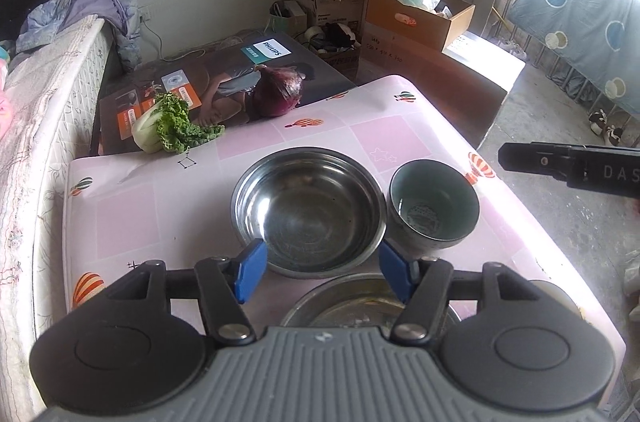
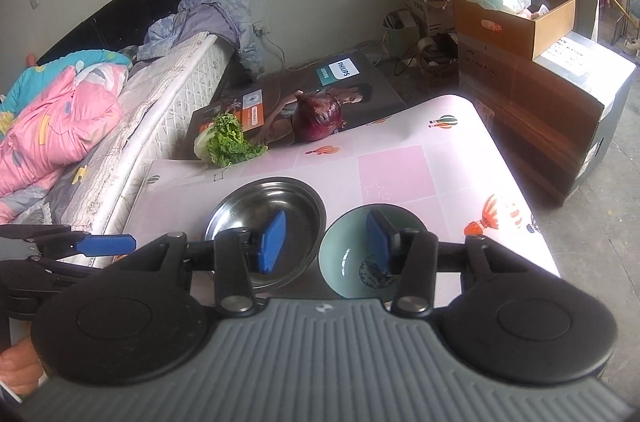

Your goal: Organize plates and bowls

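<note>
The round stainless-steel bowl (image 1: 309,209) and the smaller pale-green ceramic bowl (image 1: 434,208) stand side by side, almost touching, on the pink-patterned bench (image 1: 132,210). The left hand-held gripper (image 1: 322,272) and right hand-held gripper (image 2: 326,242) hover above them, jaws spread, gripping nothing.

A red onion (image 1: 279,93) and a leafy green (image 1: 168,124) are seen at the far edge of the surface (image 1: 394,138), which is covered by a pink cloth printed with balloons, and both rest against a flat Philips box (image 1: 224,72) lying behind it. A bed (image 2: 132,110) heaped with pink and blue bedding (image 2: 60,118) is found along the left side. Open cardboard boxes (image 1: 416,18) filled with clutter are stacked by the far wall, and a blue spotted cloth (image 1: 580,22) is hung near the bright window.
</note>
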### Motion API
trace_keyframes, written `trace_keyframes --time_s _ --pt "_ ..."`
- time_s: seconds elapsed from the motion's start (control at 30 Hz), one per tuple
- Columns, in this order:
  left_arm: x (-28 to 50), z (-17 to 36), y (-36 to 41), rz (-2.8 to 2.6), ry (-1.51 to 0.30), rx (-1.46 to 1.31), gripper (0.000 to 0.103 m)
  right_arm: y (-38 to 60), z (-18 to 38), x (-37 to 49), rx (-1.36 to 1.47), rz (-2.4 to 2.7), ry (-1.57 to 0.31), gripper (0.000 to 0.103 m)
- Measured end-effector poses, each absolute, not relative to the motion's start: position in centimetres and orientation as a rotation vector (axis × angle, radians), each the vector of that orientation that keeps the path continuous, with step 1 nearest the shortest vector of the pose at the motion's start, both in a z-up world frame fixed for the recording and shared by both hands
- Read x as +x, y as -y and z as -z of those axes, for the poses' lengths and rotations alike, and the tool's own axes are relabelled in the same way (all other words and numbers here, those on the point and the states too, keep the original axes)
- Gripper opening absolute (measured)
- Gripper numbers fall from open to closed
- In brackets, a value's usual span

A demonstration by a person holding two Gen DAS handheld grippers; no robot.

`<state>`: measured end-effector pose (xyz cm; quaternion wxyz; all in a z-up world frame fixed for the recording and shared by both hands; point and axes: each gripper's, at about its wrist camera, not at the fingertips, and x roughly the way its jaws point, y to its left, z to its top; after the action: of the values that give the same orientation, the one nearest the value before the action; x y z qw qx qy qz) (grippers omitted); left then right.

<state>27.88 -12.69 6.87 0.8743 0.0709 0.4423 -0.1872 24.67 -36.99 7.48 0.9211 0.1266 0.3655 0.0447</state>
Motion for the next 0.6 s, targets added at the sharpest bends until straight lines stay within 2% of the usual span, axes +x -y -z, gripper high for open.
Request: trace_keyframes --time_s 0.37,0.5,0.6 --pt "26.3 -4.8 18.1 0.467 -0.989 0.158 0.063 42.2 -6.5 20.3 0.334 -0.048 -0.771 0.045" --pt "27.0 -3.0 20.1 0.501 -1.022 0.126 0.059 44.7 -4.4 20.0 0.401 -0.026 -0.802 0.045" --pt "28.1 -1.4 21.6 0.500 -1.061 0.128 0.050 46.1 -2.4 20.4 0.424 -0.005 -0.832 0.045"
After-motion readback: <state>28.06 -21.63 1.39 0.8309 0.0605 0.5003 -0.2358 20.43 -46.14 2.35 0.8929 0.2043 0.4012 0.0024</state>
